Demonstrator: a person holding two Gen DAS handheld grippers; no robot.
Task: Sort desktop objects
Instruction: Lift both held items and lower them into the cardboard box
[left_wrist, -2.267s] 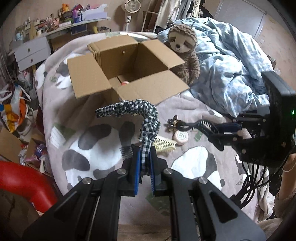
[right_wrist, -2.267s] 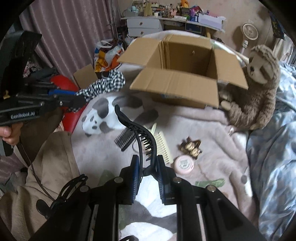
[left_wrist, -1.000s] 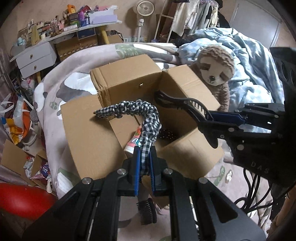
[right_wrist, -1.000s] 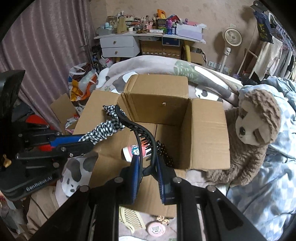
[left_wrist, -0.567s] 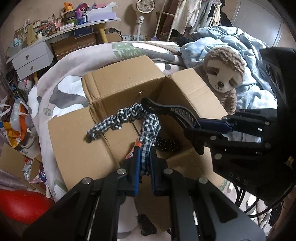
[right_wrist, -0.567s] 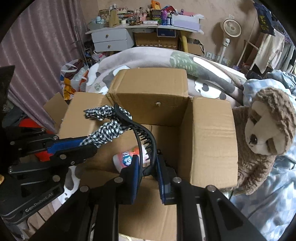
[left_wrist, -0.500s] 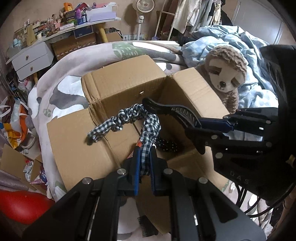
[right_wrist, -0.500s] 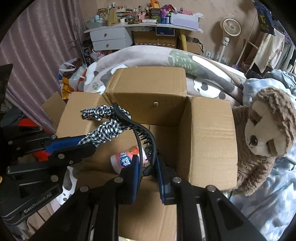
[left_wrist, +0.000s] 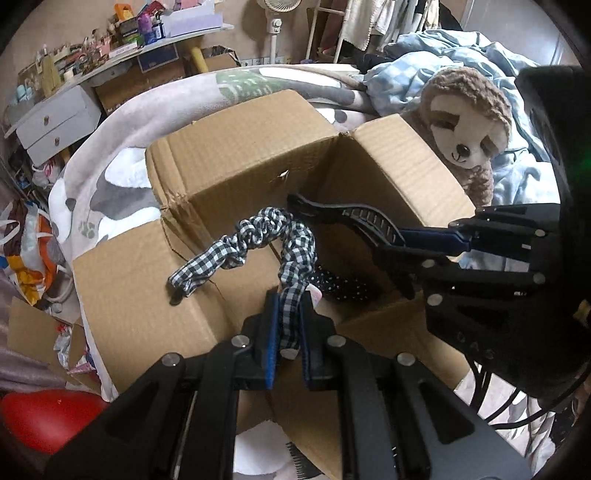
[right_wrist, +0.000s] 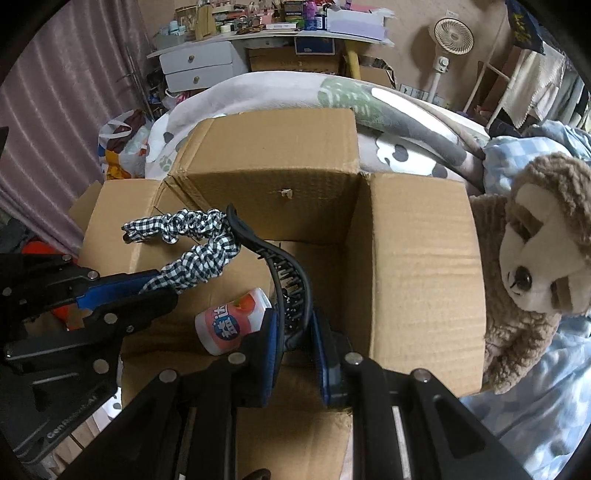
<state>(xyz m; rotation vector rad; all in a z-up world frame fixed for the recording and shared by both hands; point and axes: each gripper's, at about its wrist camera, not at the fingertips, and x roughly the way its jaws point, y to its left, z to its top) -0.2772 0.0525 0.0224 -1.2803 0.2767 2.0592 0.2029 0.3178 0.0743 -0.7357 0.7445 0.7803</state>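
Over the open cardboard box (right_wrist: 413, 258), nearest the cameras, both tools carried loads. The left hand-held gripper (left_wrist: 286, 332) was clamped tight on one end of a black-and-white checked scrunchie (left_wrist: 251, 243), whose free length arched forward above the box's left flap. The right hand-held gripper (right_wrist: 295, 332) was closed on the base of a black hair claw clip (right_wrist: 273, 266), its curved spine reaching out beside the scrunchie, the two tips close together or perhaps touching.

Below them, on the box floor, lay a pink-and-white bottle (right_wrist: 231, 325) and a dark dotted fabric item (left_wrist: 343, 286), so part of the sorting looked done. Neither held piece had been let go; both hung above the opening, ready for dropping in.

Just beside the box sat a plush sloth (right_wrist: 535, 269) on the bed (right_wrist: 280, 88), with a cluttered shelf (right_wrist: 266, 31) against the far wall.
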